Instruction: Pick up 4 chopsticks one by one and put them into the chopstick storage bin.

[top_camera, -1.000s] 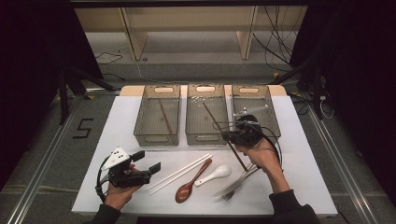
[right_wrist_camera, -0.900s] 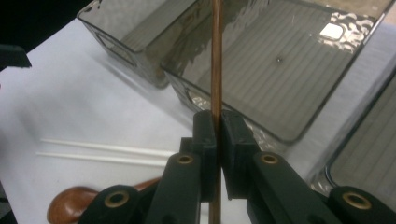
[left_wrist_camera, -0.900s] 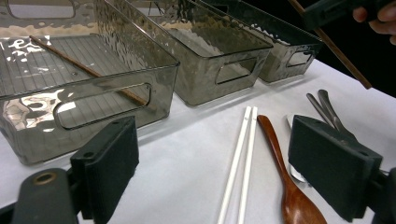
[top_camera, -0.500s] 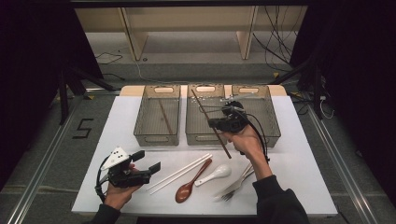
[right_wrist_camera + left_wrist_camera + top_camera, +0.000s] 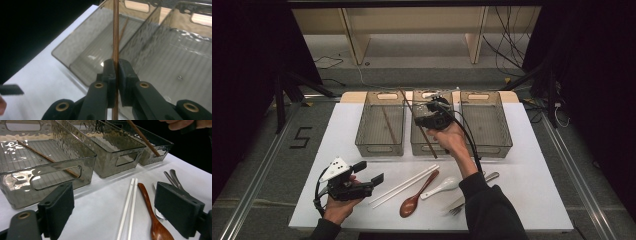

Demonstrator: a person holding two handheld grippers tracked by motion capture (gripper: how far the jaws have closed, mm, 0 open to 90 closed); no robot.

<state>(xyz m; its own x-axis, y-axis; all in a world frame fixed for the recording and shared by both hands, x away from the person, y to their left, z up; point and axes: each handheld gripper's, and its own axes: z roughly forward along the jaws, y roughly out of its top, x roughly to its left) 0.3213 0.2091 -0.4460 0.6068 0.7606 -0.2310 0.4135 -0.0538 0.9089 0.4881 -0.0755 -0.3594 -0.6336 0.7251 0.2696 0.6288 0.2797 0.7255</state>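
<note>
Nearest the person, at the front left of the white table point(image 5: 532, 165), the left gripper point(image 5: 371, 181) is held low in the left hand point(image 5: 337, 207); its jaws are spread wide and nothing is held between them, as is confirmed in the left gripper view point(image 5: 117, 212). Just beyond it, a pair of white chopsticks point(image 5: 403, 186) is laid side by side on the table, with a brown wooden spoon point(image 5: 414, 200) just beside them, a white ceramic spoon point(image 5: 443, 186) next to that, and metal cutlery point(image 5: 472, 196), partly hidden by the right sleeve point(image 5: 492, 210), farther right.

Behind the utensils, three smoked clear bins are set in a row, near one another. In the left bin point(image 5: 362, 140) one brown chopstick point(image 5: 387, 125) is seen lying on the floor of the bin. Above the middle bin point(image 5: 419, 148) the right gripper point(image 5: 422, 120) is held in the right hand point(image 5: 451, 139). Its jaws are pressed together on a second brown chopstick point(image 5: 419, 127), which is gripped near mid-length and is tilted, its near end reaching past the front wall of the middle bin and its far end rising over the gap between the left and middle bins. In the right gripper view point(image 5: 115, 75) the stick point(image 5: 115, 37) is seen clamped between the pads point(image 5: 109, 72). The right bin point(image 5: 507, 142) is placed farthest right.
</note>
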